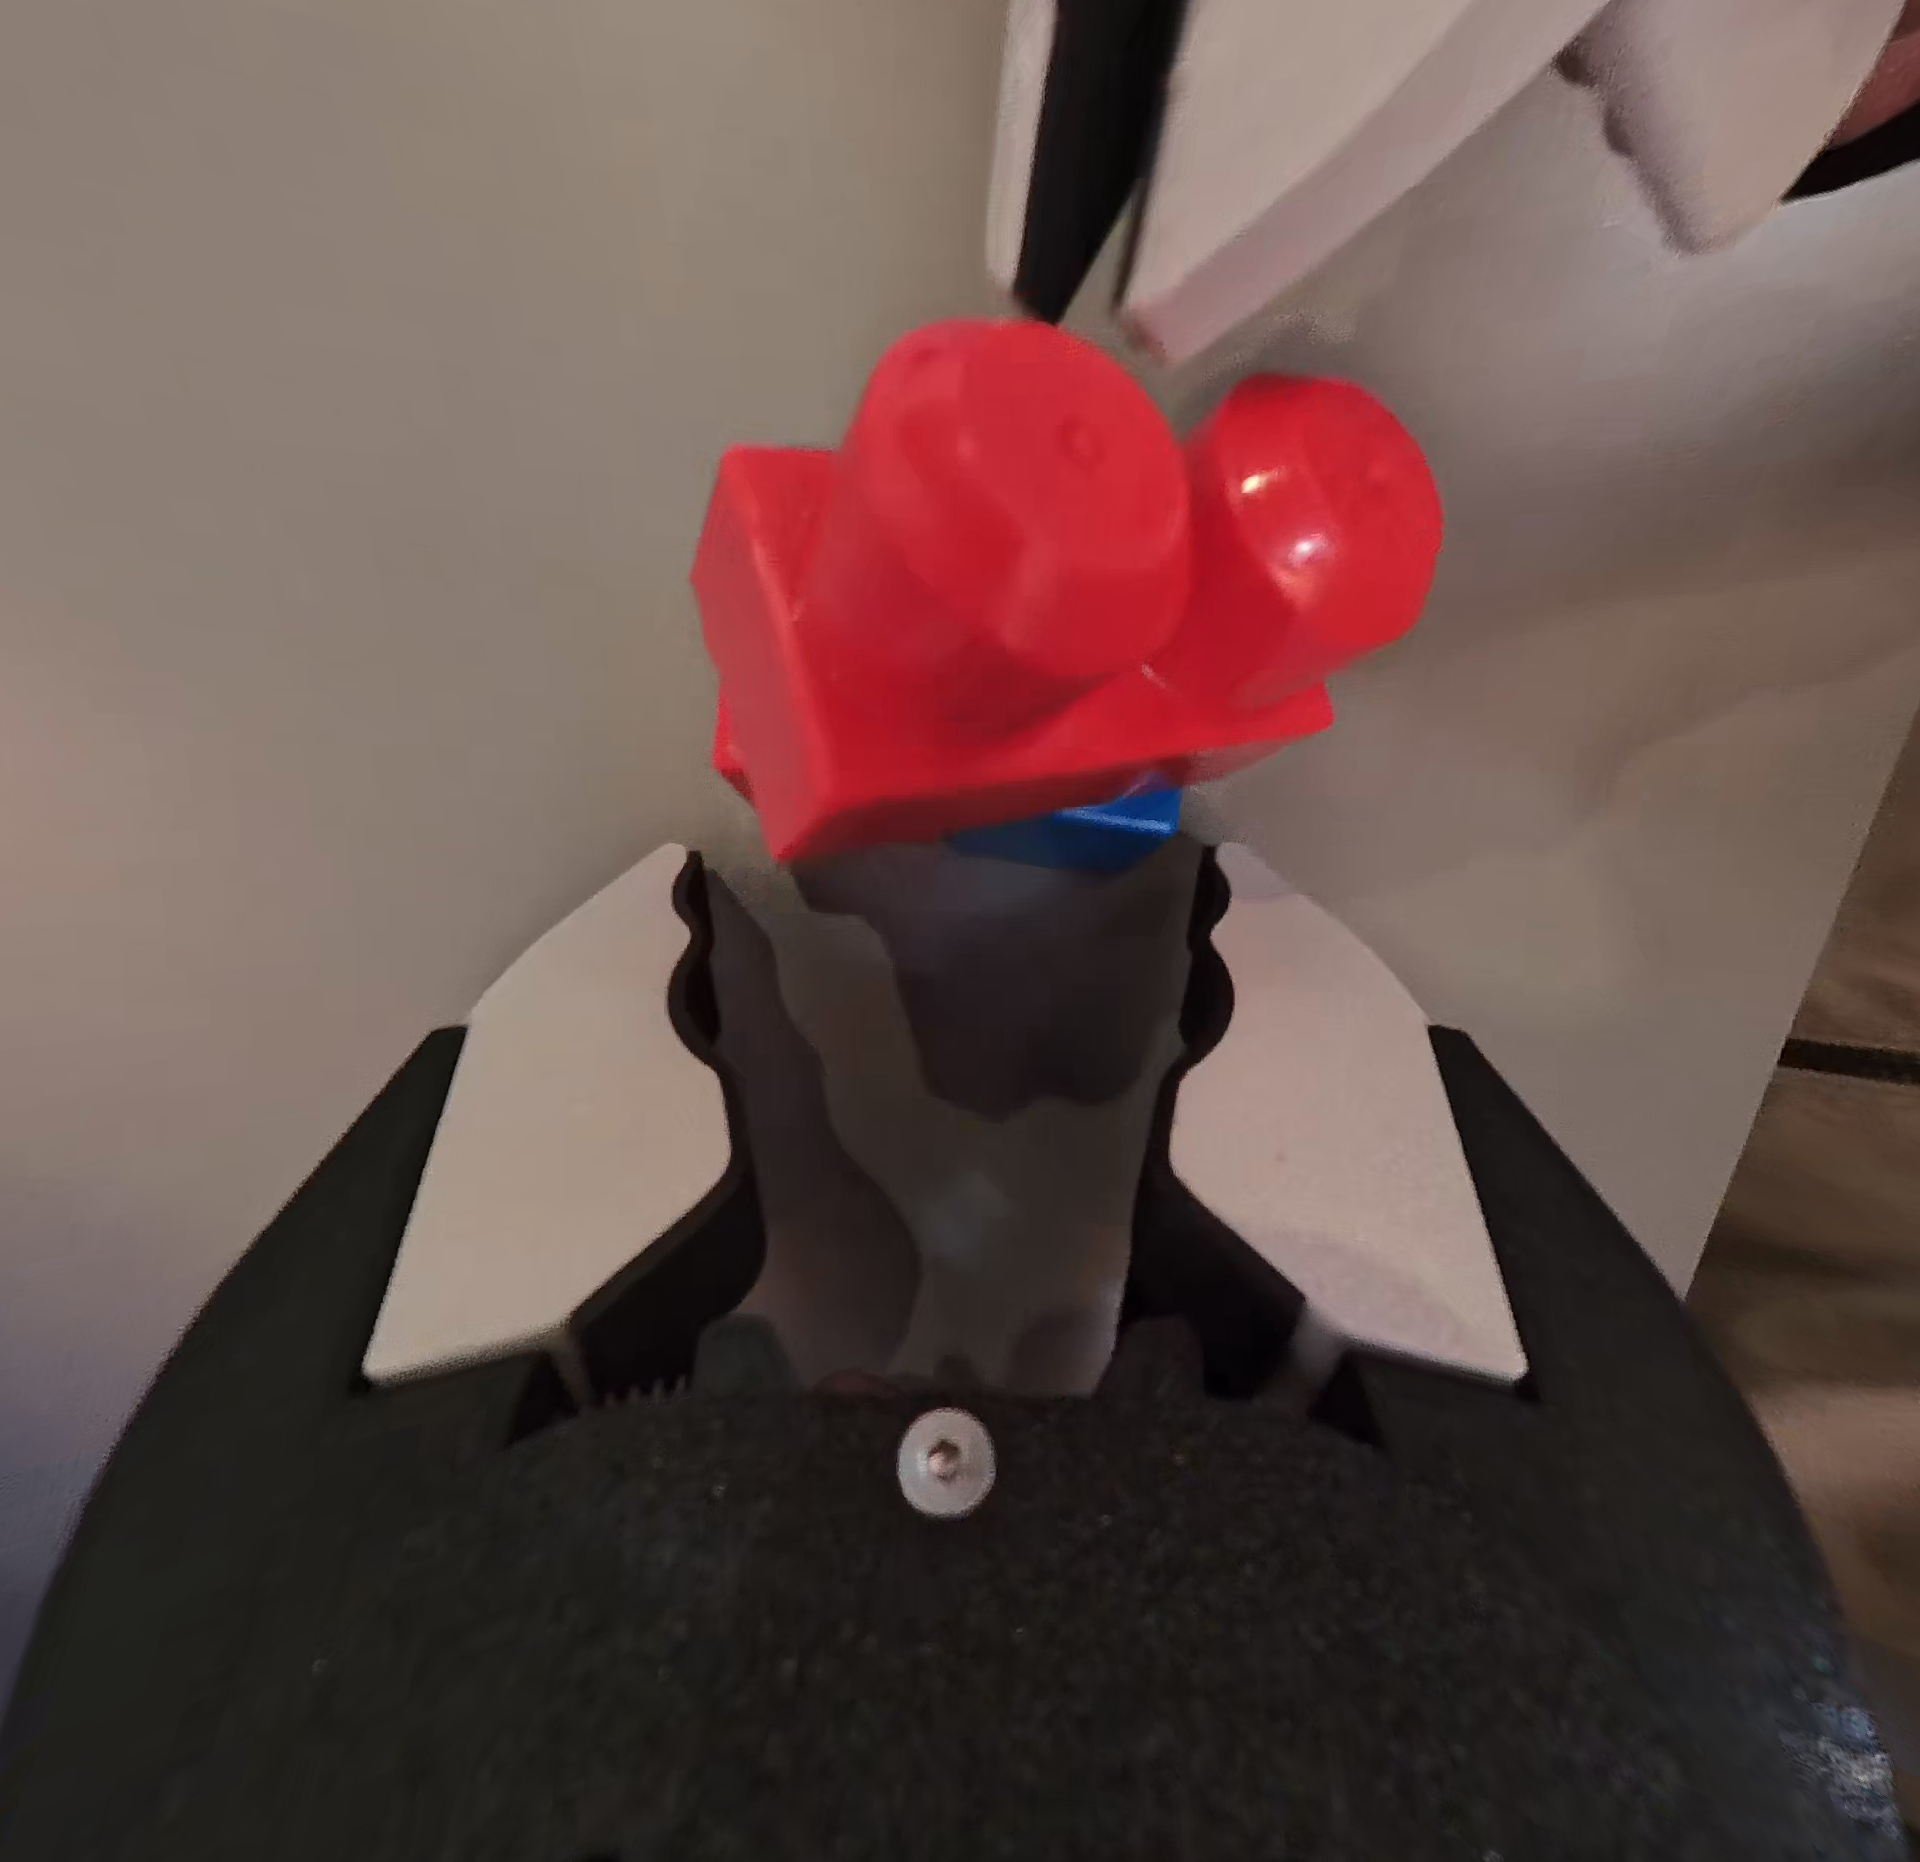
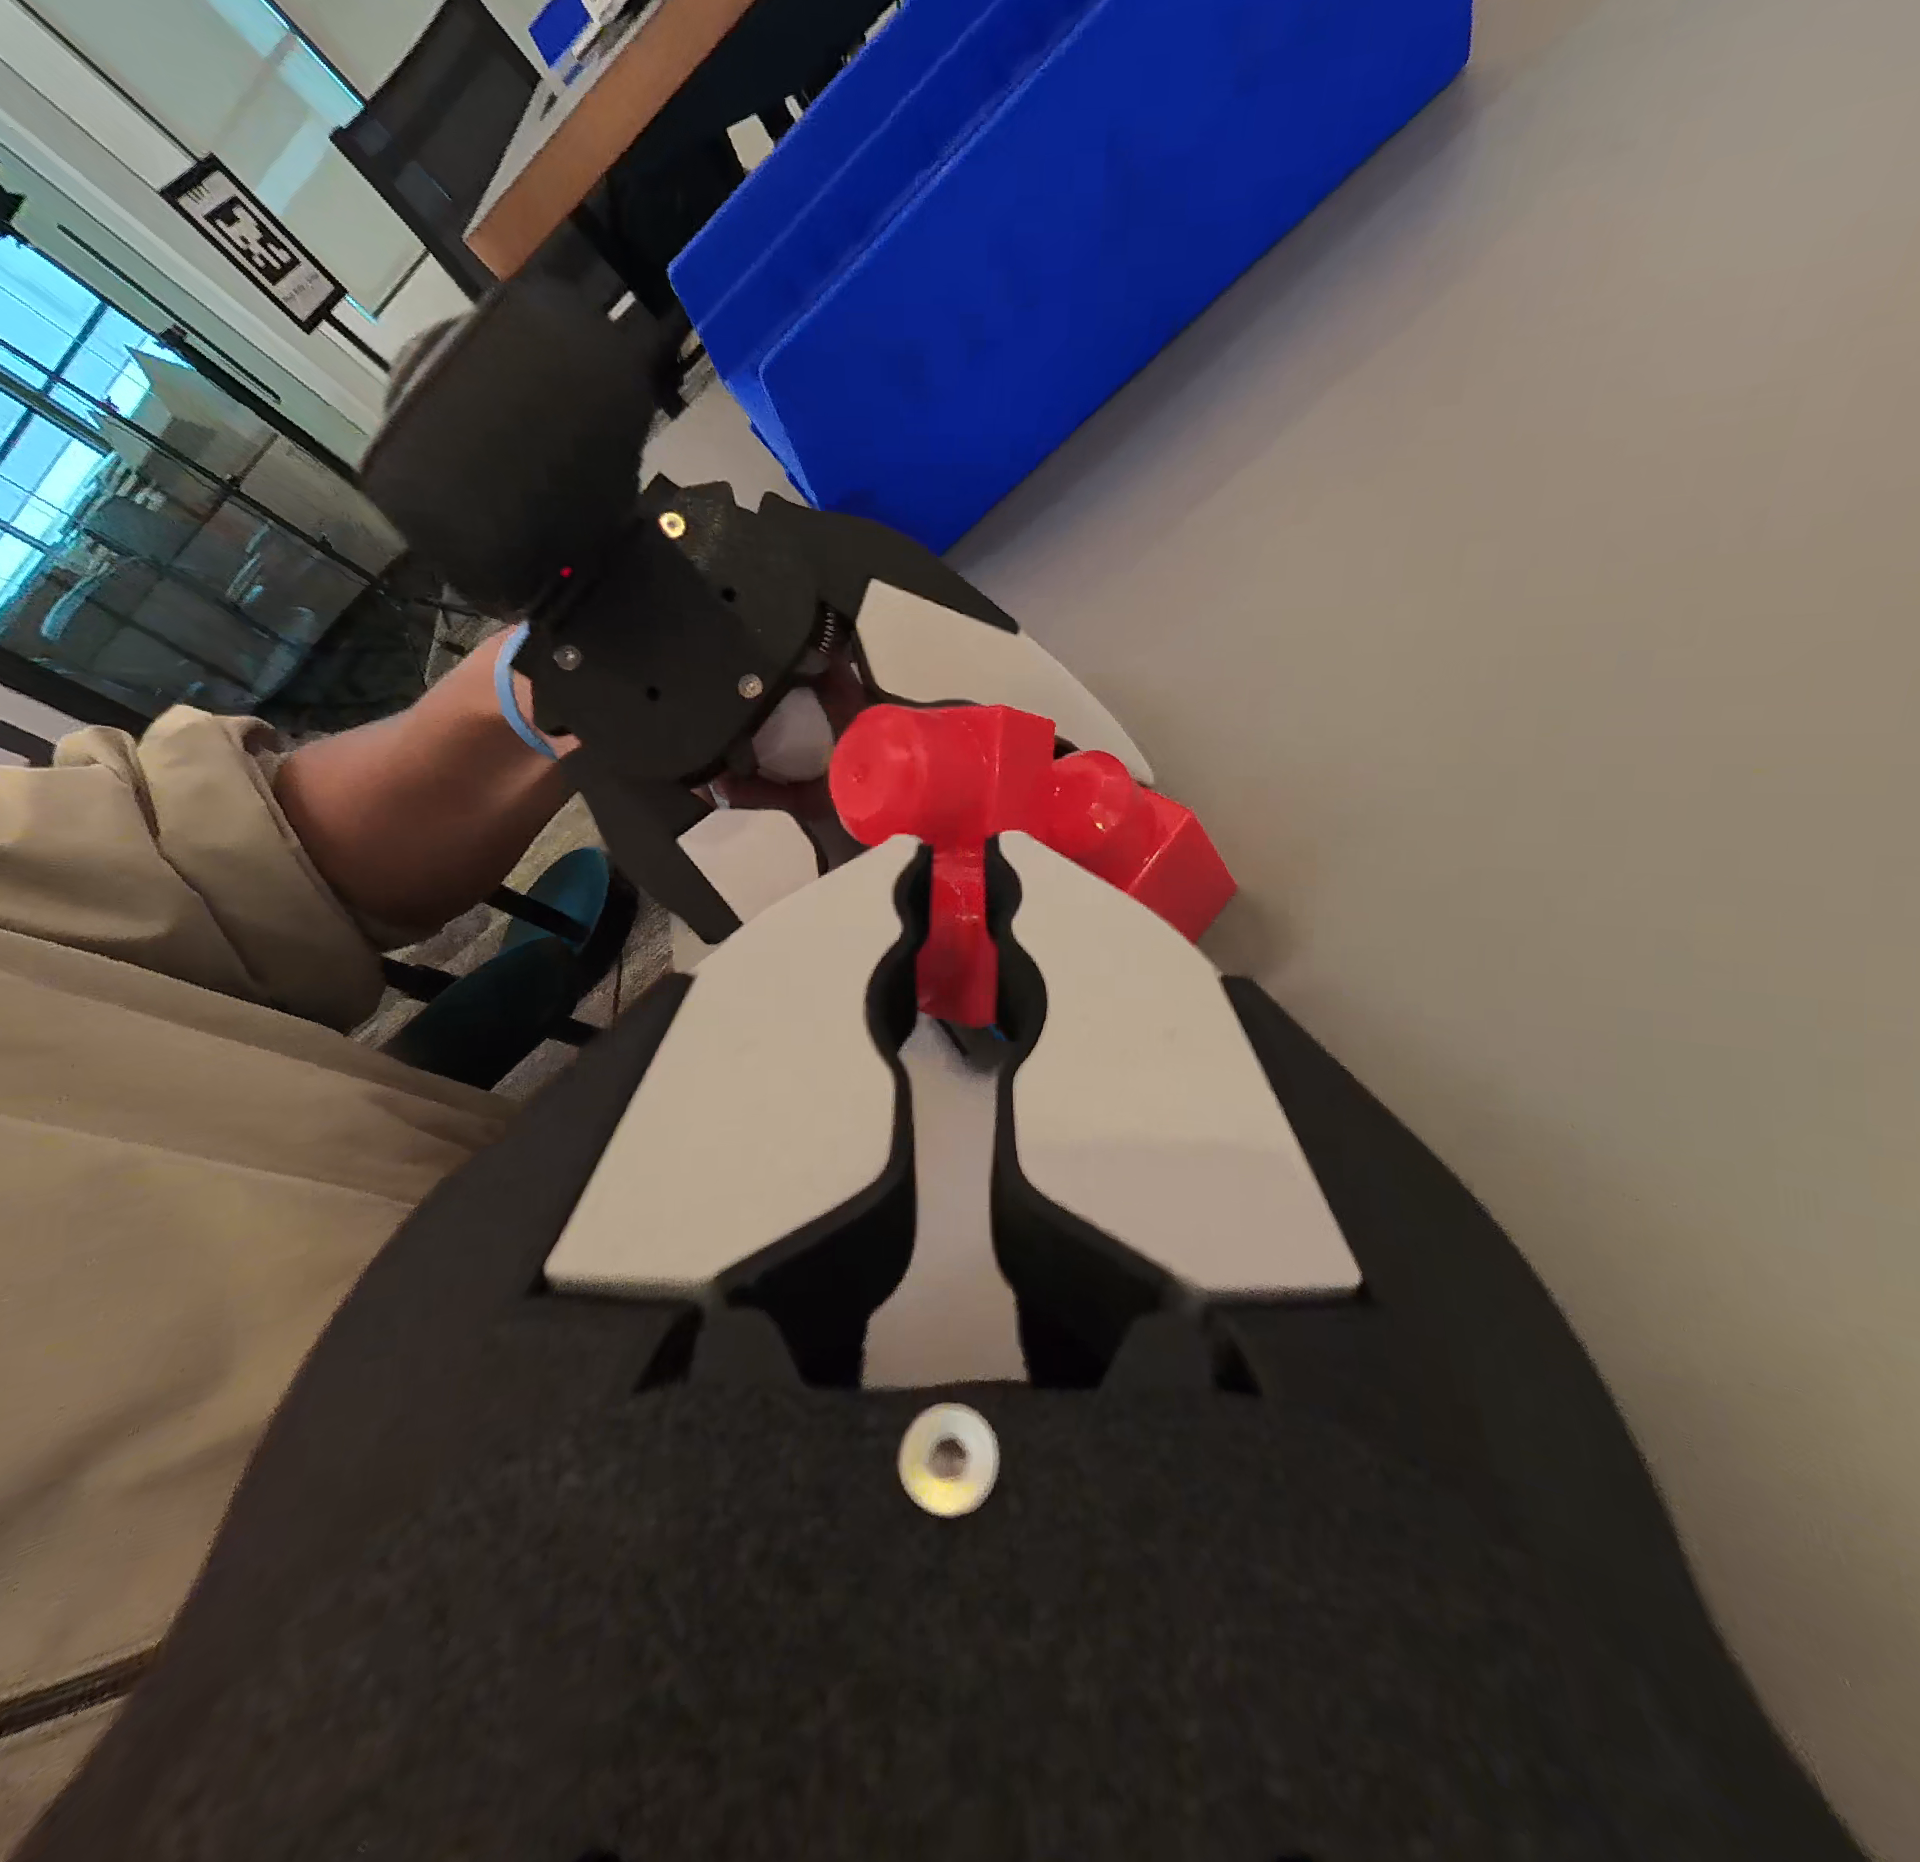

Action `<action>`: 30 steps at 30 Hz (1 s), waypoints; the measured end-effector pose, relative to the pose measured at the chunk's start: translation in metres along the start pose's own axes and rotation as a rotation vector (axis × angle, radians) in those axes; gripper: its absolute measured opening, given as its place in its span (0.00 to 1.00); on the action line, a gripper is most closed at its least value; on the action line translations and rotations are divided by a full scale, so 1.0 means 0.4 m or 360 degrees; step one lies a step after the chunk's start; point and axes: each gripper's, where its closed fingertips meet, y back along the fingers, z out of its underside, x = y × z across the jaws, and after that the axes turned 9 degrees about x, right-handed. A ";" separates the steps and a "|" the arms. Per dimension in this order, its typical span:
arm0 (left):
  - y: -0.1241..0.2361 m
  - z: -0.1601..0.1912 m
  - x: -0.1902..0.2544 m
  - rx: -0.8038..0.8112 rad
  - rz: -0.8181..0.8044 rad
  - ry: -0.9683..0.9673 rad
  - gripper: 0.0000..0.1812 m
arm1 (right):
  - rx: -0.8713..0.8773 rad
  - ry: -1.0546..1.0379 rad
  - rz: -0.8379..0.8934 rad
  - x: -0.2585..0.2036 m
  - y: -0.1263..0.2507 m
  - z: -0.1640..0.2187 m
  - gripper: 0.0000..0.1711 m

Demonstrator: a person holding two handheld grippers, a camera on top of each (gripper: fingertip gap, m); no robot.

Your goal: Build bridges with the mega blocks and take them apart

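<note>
Red mega blocks: I count two in my right wrist view, one (image 2: 961,856) between my fingers, one (image 2: 1164,856) behind it.
Blue mega blocks: one (image 1: 1081,836).
Blue bins: I see one (image 2: 1091,254).
Grippers: two, left (image 1: 945,867) and right (image 2: 961,877).

My left wrist view faces the red blocks (image 1: 997,586) at close range; my right wrist view, rolled sideways, shares them (image 2: 997,804).

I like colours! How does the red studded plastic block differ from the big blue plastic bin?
The red block has round studs; the blue bin has flat sides and is far bigger. The right gripper pinches the block; the bin sits on the table. Both look plastic.
</note>
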 end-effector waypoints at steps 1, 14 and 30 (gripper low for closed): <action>0.009 0.002 -0.006 0.0009 -0.0018 0.0015 0.48 | 0.0022 0.0030 0.0022 -0.004 0.010 -0.005 0.08; 0.241 0.041 -0.035 0.0531 -0.0533 0.0263 0.40 | 0.0055 0.0729 0.0952 0.011 0.001 0.106 0.29; 0.254 0.007 0.090 0.0833 -0.0382 0.0333 0.41 | 0.0069 0.0715 0.1127 0.015 -0.004 0.085 0.20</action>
